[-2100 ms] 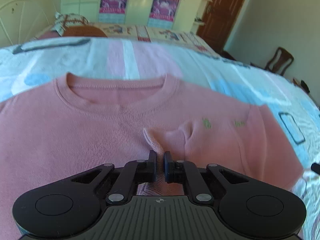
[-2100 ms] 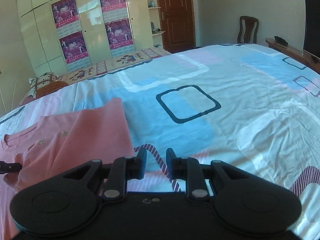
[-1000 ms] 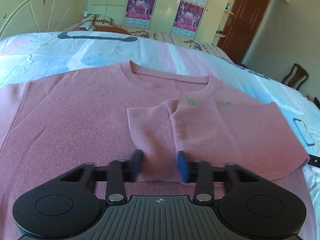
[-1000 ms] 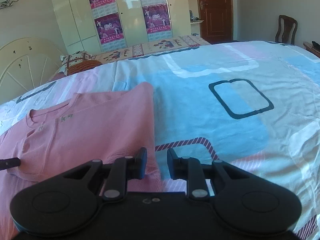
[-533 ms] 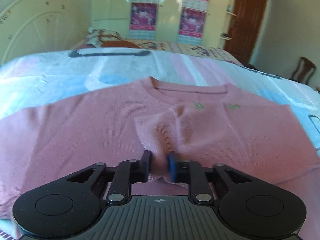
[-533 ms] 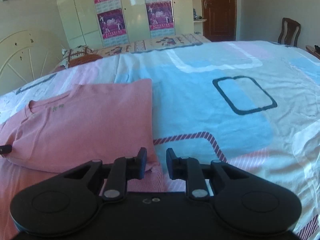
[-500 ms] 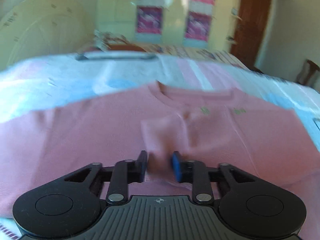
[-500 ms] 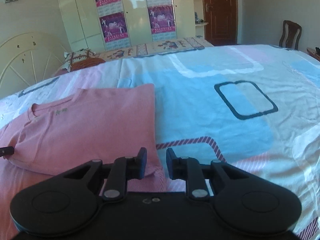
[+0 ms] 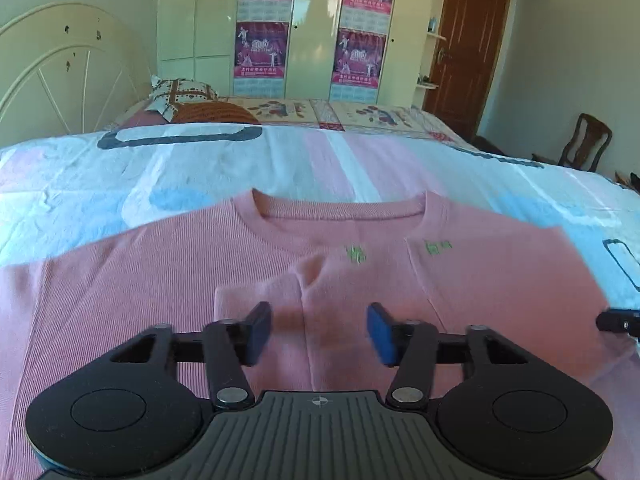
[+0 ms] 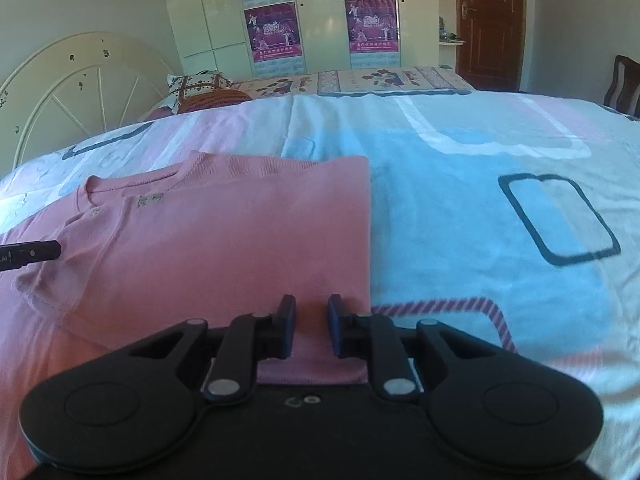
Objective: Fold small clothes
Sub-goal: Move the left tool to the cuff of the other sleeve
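Note:
A pink knit sweater [image 9: 140,288] lies flat on the bed, neckline away from me, its right side and sleeve [image 9: 276,292] folded in over the chest. My left gripper [image 9: 320,332] hovers just over that folded sleeve with its jaws opening wide; the fabric lies below them and the blue pads [image 9: 382,334] do not press on it. In the right wrist view the sweater [image 10: 240,240] shows a straight folded right edge. My right gripper [image 10: 311,330] sits over its lower right corner, jaws closing to a narrow gap, with pink cloth showing in the gap but not pinched.
The patterned blue, pink and white bedcover [image 10: 480,220] stretches far to the right of the sweater. A pillow [image 9: 188,96] and a white headboard [image 9: 60,80] are at the bed's far left. A wardrobe with posters, a brown door [image 9: 464,40] and a chair [image 9: 584,140] stand beyond.
The left jaws have spread apart and let go of the folded sleeve. The right gripper has shifted left, from beside the sweater's edge to over its lower corner.

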The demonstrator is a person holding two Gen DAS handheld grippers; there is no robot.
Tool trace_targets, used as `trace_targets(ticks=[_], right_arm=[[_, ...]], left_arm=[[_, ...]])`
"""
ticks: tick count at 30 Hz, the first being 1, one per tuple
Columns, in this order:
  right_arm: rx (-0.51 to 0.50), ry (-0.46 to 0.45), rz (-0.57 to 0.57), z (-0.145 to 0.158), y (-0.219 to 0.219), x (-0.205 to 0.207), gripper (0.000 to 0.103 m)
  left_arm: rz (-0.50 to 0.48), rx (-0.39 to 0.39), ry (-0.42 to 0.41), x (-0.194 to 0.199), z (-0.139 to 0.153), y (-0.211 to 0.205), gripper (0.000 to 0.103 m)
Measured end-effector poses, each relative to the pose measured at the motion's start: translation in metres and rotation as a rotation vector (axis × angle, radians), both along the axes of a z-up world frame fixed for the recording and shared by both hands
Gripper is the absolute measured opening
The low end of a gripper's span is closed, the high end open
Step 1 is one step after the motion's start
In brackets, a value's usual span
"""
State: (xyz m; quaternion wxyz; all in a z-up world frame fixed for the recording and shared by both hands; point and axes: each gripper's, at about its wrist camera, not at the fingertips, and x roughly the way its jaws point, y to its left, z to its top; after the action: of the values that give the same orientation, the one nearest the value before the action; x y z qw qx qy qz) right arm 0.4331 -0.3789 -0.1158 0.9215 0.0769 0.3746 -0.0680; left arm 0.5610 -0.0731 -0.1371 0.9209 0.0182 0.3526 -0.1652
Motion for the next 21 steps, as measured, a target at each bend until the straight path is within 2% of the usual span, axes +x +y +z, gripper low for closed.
trace_targets(ticks=[4, 7, 9, 10, 11, 13, 14, 15, 16, 18, 21], right_arm=[[0.009, -0.017, -0.009, 0.002, -0.011, 0.054, 0.020], [-0.014, -0.016, 0.040, 0.002, -0.004, 0.089, 0.020], [-0.036, 0.001, 0.055, -0.003, -0.007, 0.102, 0.016], [-0.057, 0.004, 0.024, -0.005, -0.014, 0.104, 0.014], [-0.045, 0.001, -0.017, -0.007, -0.029, 0.103, 0.000], [0.019, 0.002, -0.084, -0.007, -0.056, 0.098, 0.000], [0.046, -0.006, -0.097, -0.005, -0.065, 0.093, 0.006], [0.063, -0.029, -0.132, -0.001, -0.072, 0.088, 0.019], [0.106, -0.060, -0.155, 0.001, -0.080, 0.081, 0.045], [0.208, -0.052, -0.154, -0.003, -0.092, 0.077, 0.045], [0.312, -0.039, -0.103, -0.013, -0.094, 0.081, 0.028]], left_arm=[[-0.006, 0.011, 0.001, 0.024, -0.003, -0.013, 0.056], [0.004, 0.040, 0.001, 0.033, -0.007, -0.023, 0.056], [0.057, 0.065, 0.011, 0.038, -0.013, -0.017, 0.056], [0.076, 0.059, 0.012, 0.039, -0.016, -0.010, 0.056], [0.083, 0.041, 0.013, 0.039, -0.017, -0.004, 0.056], [0.082, 0.062, 0.008, 0.038, -0.014, -0.001, 0.056], [0.090, 0.076, 0.000, 0.036, -0.011, -0.001, 0.056], [0.098, 0.065, -0.008, 0.034, -0.008, 0.001, 0.056], [0.106, 0.058, -0.008, 0.033, -0.007, 0.002, 0.056], [0.115, 0.055, 0.002, 0.033, -0.009, 0.003, 0.056], [0.122, 0.059, 0.017, 0.035, -0.014, 0.002, 0.056]])
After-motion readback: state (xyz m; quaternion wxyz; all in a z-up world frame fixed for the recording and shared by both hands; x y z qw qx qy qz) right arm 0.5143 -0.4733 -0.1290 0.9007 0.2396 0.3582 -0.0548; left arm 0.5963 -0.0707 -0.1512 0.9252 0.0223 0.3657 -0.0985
